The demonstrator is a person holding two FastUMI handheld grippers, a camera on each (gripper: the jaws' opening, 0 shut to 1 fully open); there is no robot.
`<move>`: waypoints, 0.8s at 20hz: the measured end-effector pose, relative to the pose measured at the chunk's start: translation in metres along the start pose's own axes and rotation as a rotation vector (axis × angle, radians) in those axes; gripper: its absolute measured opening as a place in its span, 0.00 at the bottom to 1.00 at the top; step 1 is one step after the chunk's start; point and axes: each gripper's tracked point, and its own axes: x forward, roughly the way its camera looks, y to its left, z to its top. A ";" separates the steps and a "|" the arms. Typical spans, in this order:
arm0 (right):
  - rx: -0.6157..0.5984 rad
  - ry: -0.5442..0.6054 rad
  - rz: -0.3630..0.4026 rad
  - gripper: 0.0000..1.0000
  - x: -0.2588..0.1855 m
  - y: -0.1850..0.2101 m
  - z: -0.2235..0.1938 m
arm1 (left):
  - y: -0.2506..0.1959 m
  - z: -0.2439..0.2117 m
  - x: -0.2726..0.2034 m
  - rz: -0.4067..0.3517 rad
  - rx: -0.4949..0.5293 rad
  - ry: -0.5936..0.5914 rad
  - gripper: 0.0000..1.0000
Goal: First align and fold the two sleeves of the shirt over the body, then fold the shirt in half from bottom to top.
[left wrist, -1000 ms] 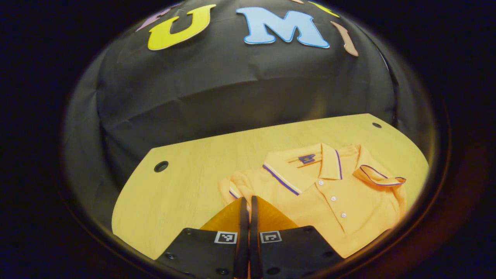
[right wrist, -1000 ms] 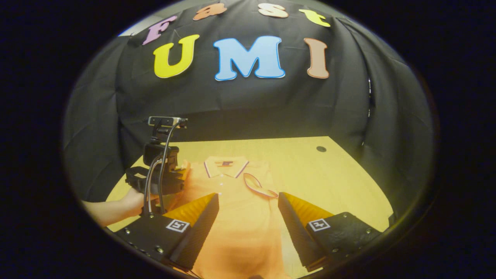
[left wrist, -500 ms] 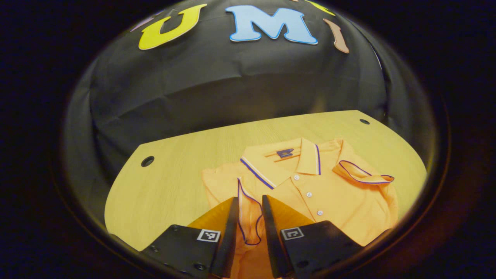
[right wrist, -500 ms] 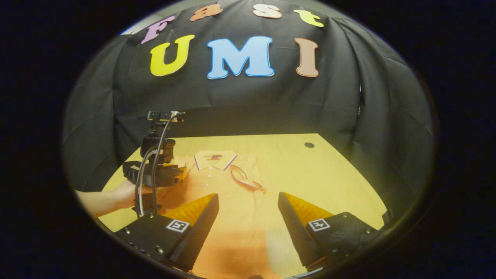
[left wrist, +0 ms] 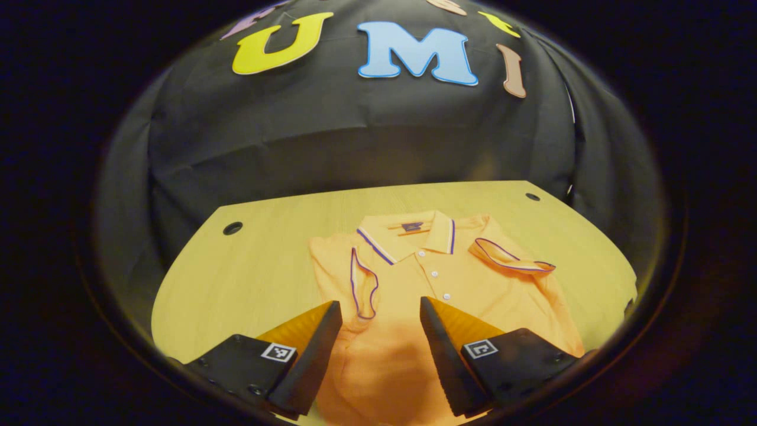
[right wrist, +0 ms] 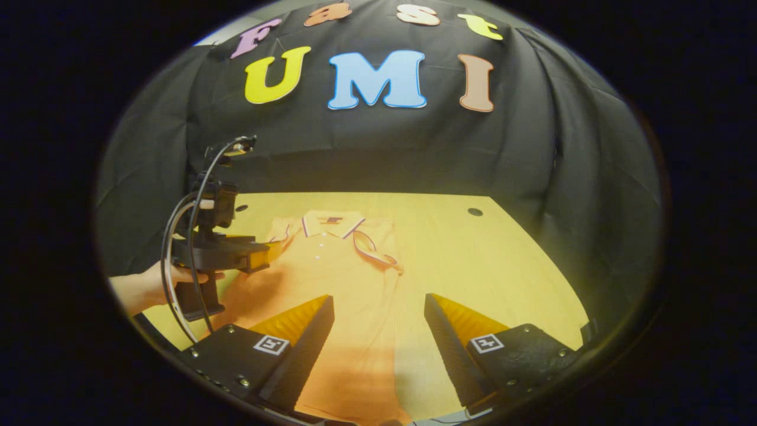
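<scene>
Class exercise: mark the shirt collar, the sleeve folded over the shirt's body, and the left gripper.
shirt collar [left wrist: 408,234]: left gripper view, on the striped collar flap.
folded sleeve [left wrist: 511,260]: left gripper view, on its striped cuff.
left gripper [right wrist: 269,253]: right gripper view, between its fingertips.

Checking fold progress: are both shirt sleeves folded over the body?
Yes. Both sleeves lie folded on the shirt body.
</scene>
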 end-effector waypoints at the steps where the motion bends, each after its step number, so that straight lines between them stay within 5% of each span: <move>1: 0.002 0.006 0.006 0.95 -0.002 0.001 -0.006 | 0.000 -0.006 -0.009 0.001 -0.006 0.004 0.89; 16: -0.020 0.159 0.070 0.95 -0.027 0.011 -0.109 | 0.004 -0.103 -0.152 0.024 -0.051 0.059 0.88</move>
